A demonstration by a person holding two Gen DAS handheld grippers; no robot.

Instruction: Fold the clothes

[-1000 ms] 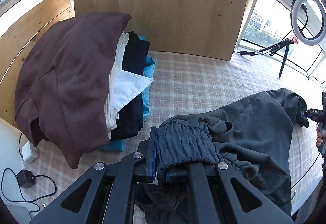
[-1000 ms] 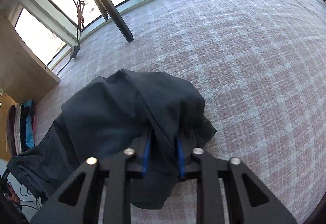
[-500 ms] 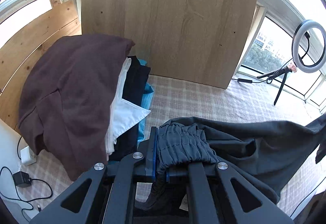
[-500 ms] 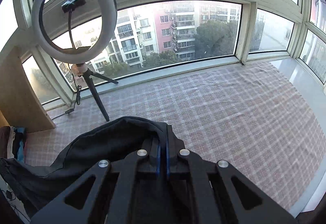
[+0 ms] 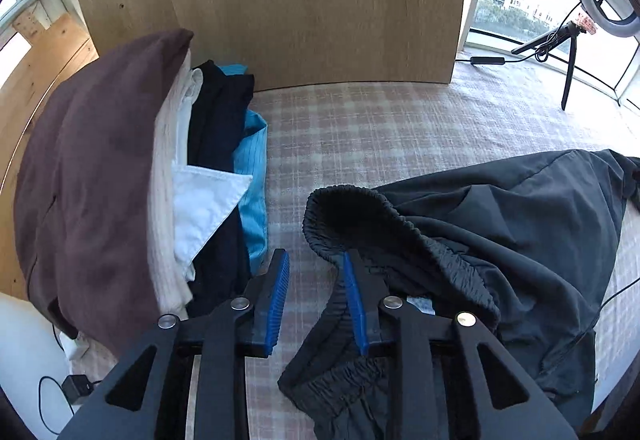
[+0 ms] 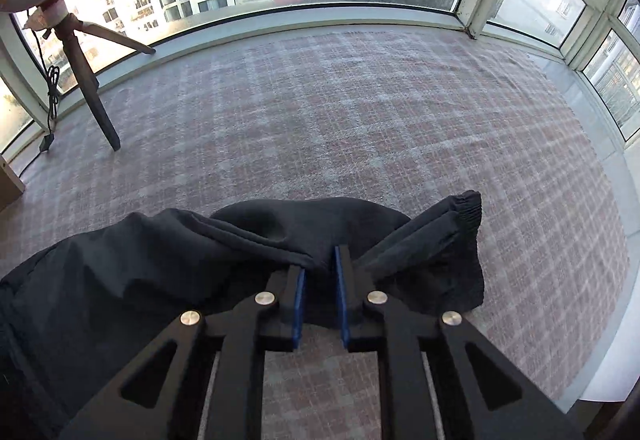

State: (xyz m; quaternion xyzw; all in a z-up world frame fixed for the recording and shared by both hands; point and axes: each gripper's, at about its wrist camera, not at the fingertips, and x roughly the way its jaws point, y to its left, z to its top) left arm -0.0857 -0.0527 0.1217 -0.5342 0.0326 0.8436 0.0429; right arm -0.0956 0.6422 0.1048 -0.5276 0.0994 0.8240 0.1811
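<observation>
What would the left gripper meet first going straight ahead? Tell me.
Between the open left gripper fingers lies bare checked cloth; further on stands the wooden board. The dark trousers waistband brushes its right finger.

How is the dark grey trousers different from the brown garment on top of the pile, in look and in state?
The dark grey trousers lie loose and crumpled on the checked cloth, waistband gaping; the brown garment lies folded on a stack of clothes. The trousers lie low and spread out; the brown garment drapes over the raised pile. The trousers lie by both open grippers, left and right; the brown garment lies apart from them. Both are dark, plain fabric.
</observation>
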